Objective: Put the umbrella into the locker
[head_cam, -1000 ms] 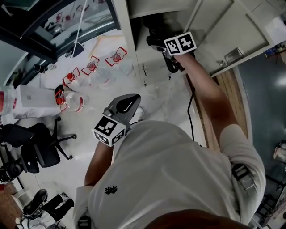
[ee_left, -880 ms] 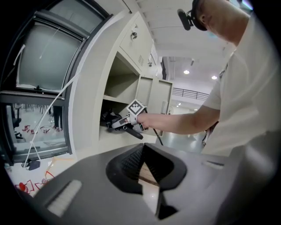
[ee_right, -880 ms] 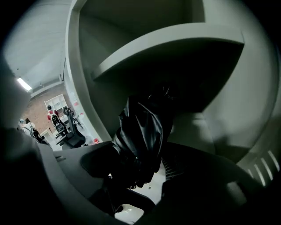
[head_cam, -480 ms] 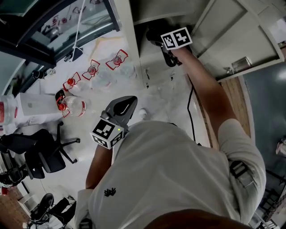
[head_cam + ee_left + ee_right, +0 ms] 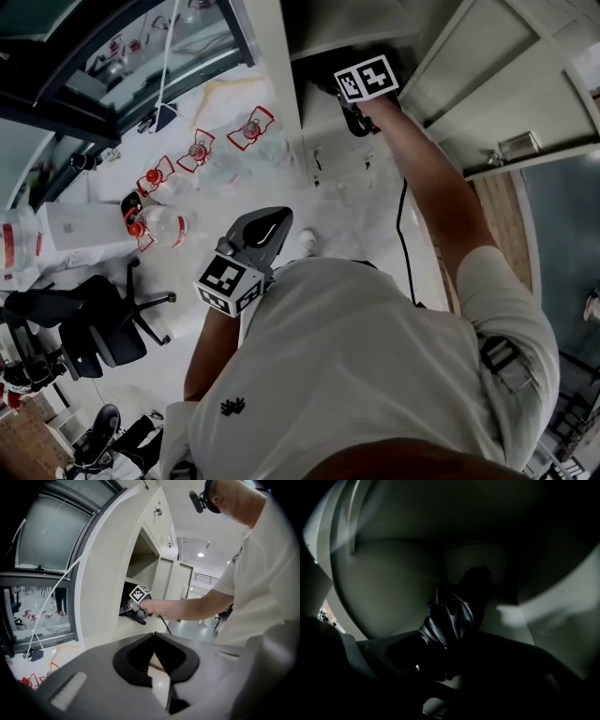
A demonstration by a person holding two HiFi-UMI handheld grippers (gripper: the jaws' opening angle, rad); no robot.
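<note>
two grippers are counted: left gripper (image 5: 153, 641), right gripper (image 5: 440, 663). one umbrella (image 5: 450, 618) is noted, one locker (image 5: 103, 588), one office chair (image 5: 98, 328). four red-capped bottles (image 5: 164, 225) are tallied.

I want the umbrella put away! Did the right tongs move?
Yes. The right tongs moved a little deeper into the locker opening, holding the umbrella.

No legible text, brand or number anywhere; only coded square markers on left cube (image 5: 231, 282) and right cube (image 5: 367, 77).
</note>
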